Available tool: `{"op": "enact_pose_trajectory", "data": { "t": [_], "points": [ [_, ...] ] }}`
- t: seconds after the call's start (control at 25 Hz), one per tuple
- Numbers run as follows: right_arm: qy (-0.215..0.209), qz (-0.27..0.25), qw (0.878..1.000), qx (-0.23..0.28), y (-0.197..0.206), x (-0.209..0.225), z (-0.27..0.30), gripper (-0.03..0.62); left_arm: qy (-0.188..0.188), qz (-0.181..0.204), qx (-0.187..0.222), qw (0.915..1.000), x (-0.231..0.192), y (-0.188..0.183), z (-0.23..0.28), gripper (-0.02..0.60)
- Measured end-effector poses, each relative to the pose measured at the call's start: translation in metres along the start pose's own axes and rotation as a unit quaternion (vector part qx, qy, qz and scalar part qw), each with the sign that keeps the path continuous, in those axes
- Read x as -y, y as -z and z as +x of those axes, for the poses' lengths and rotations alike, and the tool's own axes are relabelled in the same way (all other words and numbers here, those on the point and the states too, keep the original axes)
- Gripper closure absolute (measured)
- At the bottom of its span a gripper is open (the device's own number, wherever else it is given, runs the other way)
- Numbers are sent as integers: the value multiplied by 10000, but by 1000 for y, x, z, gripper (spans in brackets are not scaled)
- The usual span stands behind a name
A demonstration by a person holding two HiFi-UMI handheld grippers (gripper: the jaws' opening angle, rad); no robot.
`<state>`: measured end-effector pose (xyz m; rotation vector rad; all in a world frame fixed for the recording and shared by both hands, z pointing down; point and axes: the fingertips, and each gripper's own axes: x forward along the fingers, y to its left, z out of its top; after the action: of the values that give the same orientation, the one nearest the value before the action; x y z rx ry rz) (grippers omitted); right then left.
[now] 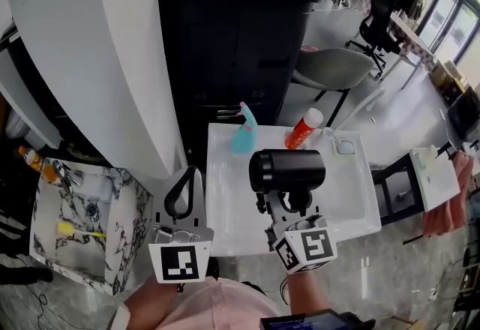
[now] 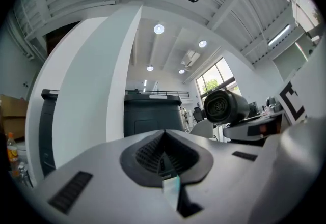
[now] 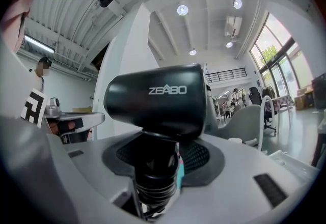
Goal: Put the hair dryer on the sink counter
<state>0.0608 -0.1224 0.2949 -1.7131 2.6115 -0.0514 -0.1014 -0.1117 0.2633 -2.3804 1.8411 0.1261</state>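
My right gripper (image 1: 289,199) is shut on the handle of the black hair dryer (image 1: 289,169), whose barrel lies crosswise above a white table (image 1: 225,220). In the right gripper view the hair dryer (image 3: 158,101) fills the middle, its ribbed handle pinched between the pads of the right gripper (image 3: 157,169). My left gripper (image 1: 190,173) hovers beside it on the left, shut with nothing in it. In the left gripper view its pads meet at the left gripper (image 2: 164,152) and the hair dryer (image 2: 224,107) shows to the right. The marble sink counter (image 1: 127,235) lies at lower left.
A teal spray bottle (image 1: 244,132) and an orange bottle (image 1: 304,128) stand at the white table's far edge. A tall black cabinet (image 1: 232,43) and a white pillar (image 1: 90,43) rise ahead. A yellow toothbrush (image 1: 75,230) lies by the basin. A grey chair (image 1: 334,66) stands at right.
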Motion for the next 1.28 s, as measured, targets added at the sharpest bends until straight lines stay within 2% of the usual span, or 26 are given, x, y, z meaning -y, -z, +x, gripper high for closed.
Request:
{"op": "enact_pose_trajectory", "data": {
  "t": [0.24,0.56,0.88,1.28],
  "points": [
    [55,-149,9998,133,-12,2,21,390,110,16,175,9998,-10,-6,23,572],
    [38,-155,9999,-57,0,8,37,390,69,-20,118,9999,-16,1,38,571],
    [-58,-51,9988,-493,30,17,46,390,18,-106,-197,9997,-12,19,52,572],
    [-73,347,9905,-1330,104,21,42,390,-25,-172,-818,9965,-7,63,46,571]
  ]
}}
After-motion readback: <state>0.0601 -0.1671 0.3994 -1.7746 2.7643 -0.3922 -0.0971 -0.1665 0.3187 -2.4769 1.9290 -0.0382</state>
